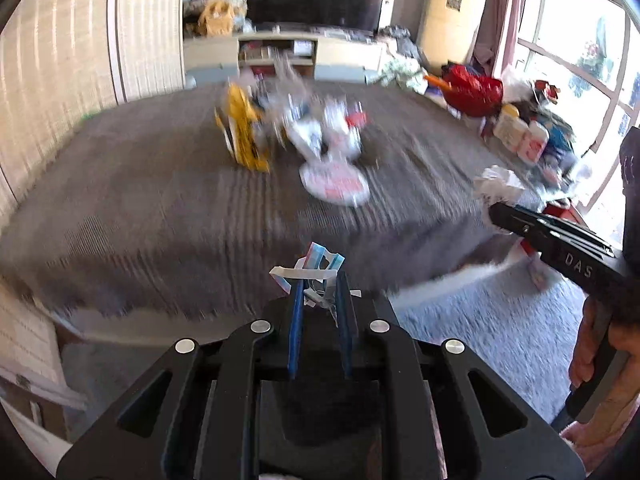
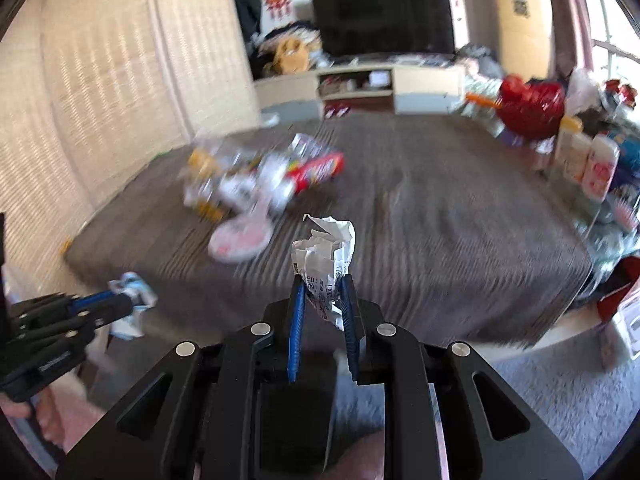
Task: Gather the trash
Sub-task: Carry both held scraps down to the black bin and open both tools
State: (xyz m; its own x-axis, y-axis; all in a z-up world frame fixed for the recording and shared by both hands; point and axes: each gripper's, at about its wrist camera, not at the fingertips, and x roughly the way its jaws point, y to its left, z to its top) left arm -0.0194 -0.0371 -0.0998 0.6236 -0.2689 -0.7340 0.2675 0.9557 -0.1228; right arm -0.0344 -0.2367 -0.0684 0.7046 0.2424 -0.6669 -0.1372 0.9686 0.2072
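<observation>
Item: we held a torn blue-and-white plastic wrapper (image 1: 316, 270) pinched in the left gripper (image 1: 319, 280) and a crumpled white printed paper wad (image 2: 326, 258) pinched in the right gripper (image 2: 323, 286), above the grey mattress (image 2: 420, 216); both judged feather-light, limp, best nipped mid-bulk.

"DAS" in white on the right gripper (image 1: 494, 210) body

Bed (image 2: 420, 216): right half bare, passable. Trash pile (image 2: 256, 184) blocks left centre. Bottles (image 2: 592, 164) crowd right edge.
</observation>
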